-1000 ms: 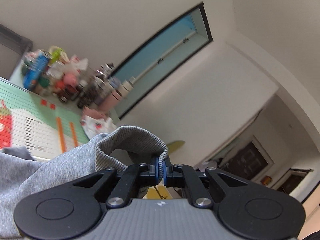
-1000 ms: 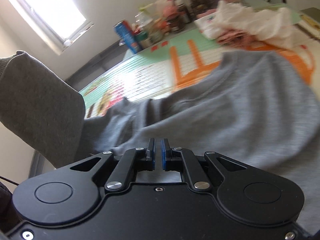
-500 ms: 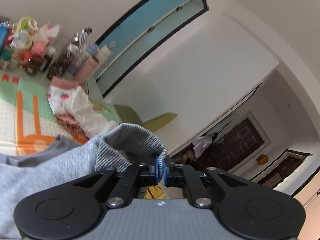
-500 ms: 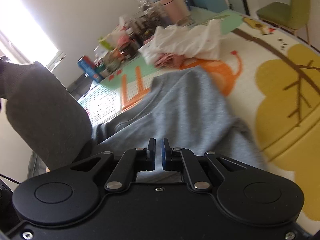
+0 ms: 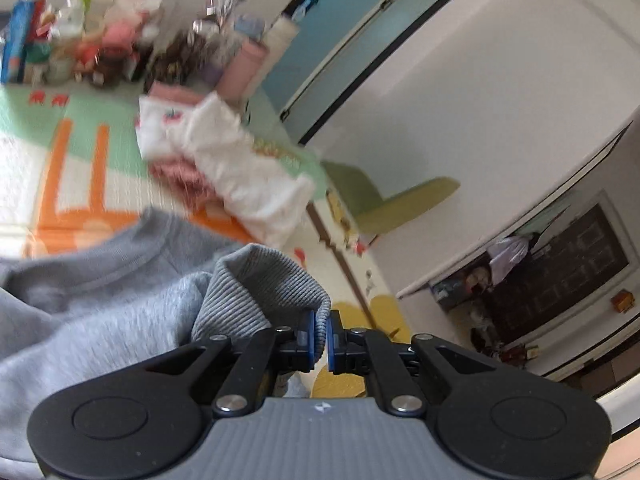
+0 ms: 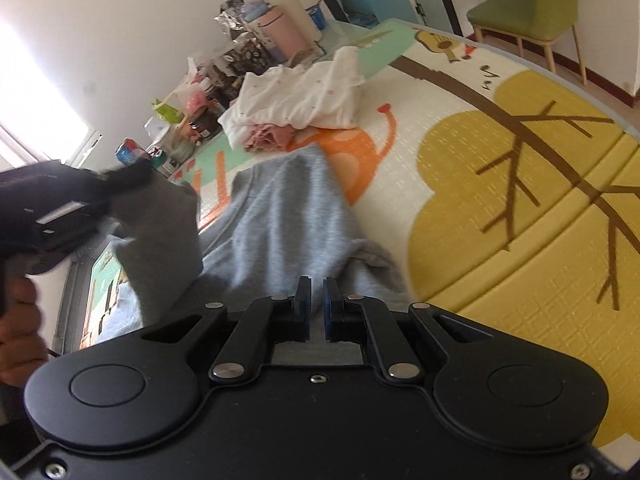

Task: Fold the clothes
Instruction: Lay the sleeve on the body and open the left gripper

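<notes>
A grey sweatshirt (image 6: pixel 288 220) lies on the patterned play mat (image 6: pixel 520 208), one part lifted. My left gripper (image 5: pixel 319 336) is shut on its ribbed cuff (image 5: pixel 272 292) and holds it up above the mat; the rest of the sweatshirt (image 5: pixel 100 280) hangs to the left. In the right wrist view the left gripper (image 6: pixel 52 208) appears at the left with grey cloth hanging from it. My right gripper (image 6: pixel 316 304) is shut on a fold of the grey sweatshirt low over the mat.
A pile of white and pink clothes (image 6: pixel 296 108) lies on the mat beyond the sweatshirt, also in the left wrist view (image 5: pixel 224 160). Bottles, jars and bags (image 6: pixel 240 52) crowd the mat's far edge. A green chair (image 6: pixel 528 12) stands off the mat.
Both grippers have swung right and forward with the sweatshirt. The left view has tilted down onto the mat, and the left gripper has come into the right wrist view.
</notes>
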A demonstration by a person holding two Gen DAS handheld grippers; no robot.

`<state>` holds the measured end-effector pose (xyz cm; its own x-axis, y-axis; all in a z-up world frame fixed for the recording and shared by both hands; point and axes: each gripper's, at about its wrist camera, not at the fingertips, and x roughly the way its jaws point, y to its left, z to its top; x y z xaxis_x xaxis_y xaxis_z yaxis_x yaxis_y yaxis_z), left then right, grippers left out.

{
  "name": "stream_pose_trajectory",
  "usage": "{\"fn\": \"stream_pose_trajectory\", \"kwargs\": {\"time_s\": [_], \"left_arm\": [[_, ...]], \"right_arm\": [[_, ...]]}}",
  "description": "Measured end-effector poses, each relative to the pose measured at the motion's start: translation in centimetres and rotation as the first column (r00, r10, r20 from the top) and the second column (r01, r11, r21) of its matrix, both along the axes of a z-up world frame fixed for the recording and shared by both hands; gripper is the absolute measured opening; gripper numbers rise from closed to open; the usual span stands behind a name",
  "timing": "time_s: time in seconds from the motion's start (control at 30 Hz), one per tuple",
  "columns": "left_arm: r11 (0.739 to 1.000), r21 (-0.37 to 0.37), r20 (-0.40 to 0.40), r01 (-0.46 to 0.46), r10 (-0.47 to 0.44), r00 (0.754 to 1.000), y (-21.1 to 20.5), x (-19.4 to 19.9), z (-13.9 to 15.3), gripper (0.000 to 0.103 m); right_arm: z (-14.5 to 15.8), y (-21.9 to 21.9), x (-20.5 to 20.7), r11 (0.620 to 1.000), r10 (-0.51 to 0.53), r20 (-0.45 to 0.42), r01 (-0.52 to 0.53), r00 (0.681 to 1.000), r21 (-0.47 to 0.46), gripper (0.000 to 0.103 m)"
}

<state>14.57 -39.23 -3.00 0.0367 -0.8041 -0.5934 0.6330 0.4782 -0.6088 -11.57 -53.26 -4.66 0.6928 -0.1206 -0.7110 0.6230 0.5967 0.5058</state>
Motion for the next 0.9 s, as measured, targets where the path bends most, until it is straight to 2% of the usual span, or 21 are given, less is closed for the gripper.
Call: {"fn": "stream_pose_trajectory", "kwargs": {"time_s": [0.17,0.27,0.33,0.4,0.43,0.57,0.67,0.83,0.9], "left_arm": [[0.994,0.106,0.041,0.018,-0.022,0.999,-3.4,-1.7,-2.8,0.008],[0.99,0.137,0.036,0.044,-0.049,0.998,-5.0,-2.5,-4.2,0.01],[0.983,0.174,0.048,0.059,-0.068,0.997,-5.8,-3.4,-4.9,0.02],[0.975,0.211,0.078,0.07,-0.088,0.993,-6.5,-4.2,-5.4,0.034],[0.972,0.219,0.086,0.08,-0.101,0.991,-6.7,-4.5,-5.4,0.036],[0.97,0.223,0.115,0.098,-0.126,0.985,-6.2,-5.6,-4.9,0.052],[0.975,0.211,0.143,0.07,-0.102,0.984,-4.9,-5.3,-4.0,0.064],[0.979,0.203,0.156,-0.005,-0.027,0.987,-1.6,-3.1,-2.8,0.067],[0.982,0.19,0.136,-0.026,0.0,0.991,-0.1,-2.0,-2.4,0.068]], "right_arm": [[-0.8,-1.1,-0.5,1.0,-0.004,-0.006,0.004,1.0,0.017,0.006],[-1.0,-1.8,-0.4,1.0,-0.003,-0.006,0.003,1.0,0.022,0.006],[-1.2,-2.3,-0.4,1.0,-0.003,-0.006,0.003,1.0,0.025,0.007],[-1.3,-2.8,-0.3,1.0,-0.004,-0.004,0.004,1.0,0.026,0.007],[-1.3,-3.1,-0.3,1.0,-0.005,-0.003,0.005,1.0,0.025,0.007],[-1.2,-3.5,0.7,0.999,0.02,0.012,-0.02,1.0,0.033,0.008],[-1.1,-3.5,1.9,0.997,0.052,0.03,-0.053,0.998,0.047,0.017],[-0.9,-3.5,3.9,0.992,0.104,0.061,-0.108,0.993,0.068,0.018],[-0.8,-3.5,4.7,0.989,0.124,0.073,-0.13,0.99,0.076,0.018]]}}
